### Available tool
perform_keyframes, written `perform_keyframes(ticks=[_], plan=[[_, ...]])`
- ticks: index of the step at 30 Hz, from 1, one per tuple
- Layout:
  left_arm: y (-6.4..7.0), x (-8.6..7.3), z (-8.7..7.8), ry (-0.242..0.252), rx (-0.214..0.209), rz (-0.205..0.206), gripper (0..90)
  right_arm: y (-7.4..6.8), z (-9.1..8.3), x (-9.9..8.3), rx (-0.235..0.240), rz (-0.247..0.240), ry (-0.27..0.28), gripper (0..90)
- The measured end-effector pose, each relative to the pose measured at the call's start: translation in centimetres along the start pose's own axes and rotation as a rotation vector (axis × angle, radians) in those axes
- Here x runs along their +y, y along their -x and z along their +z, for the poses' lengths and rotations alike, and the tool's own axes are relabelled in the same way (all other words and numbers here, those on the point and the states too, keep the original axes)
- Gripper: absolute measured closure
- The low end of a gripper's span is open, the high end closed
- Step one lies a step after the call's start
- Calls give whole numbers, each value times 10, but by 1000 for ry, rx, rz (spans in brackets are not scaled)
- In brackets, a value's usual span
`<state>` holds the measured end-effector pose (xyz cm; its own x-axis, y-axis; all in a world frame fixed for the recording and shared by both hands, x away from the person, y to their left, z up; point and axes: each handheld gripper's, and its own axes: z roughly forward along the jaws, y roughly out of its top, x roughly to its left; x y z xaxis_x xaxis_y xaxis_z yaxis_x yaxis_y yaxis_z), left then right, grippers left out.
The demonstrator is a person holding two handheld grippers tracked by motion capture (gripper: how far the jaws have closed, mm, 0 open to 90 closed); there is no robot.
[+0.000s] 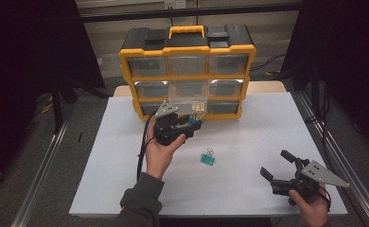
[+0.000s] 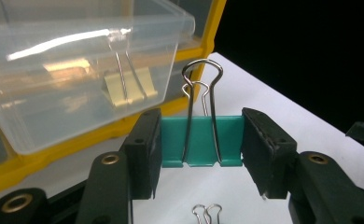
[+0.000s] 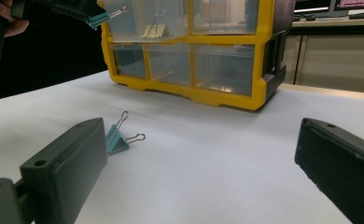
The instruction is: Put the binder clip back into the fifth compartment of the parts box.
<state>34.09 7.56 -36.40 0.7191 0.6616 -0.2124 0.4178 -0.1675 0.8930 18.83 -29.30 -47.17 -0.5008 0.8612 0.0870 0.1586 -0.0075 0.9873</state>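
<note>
Green binder clip (image 2: 201,141), unlabelled, in left gripper (image 2: 201,149)

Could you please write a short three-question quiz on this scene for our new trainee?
1. True or false: the left gripper is shut on a teal clip.
2. What lies in the pulled-out drawer? A) a yellow clip B) a screw C) nothing
3. Fill in: the right gripper is ____, while a second teal clip lies on the table.

Key: 1 true; 2 A; 3 open.
</note>
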Motion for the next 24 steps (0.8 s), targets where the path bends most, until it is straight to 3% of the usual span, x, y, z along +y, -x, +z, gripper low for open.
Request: perform_keyframes(ticks=[14,24], plan=[[-3,30,-6,63,19,-2,501,0,0,0,1,1,1,21],[-9,52,-5,109,73,-7,501,0,0,0,-1,2,2,21]])
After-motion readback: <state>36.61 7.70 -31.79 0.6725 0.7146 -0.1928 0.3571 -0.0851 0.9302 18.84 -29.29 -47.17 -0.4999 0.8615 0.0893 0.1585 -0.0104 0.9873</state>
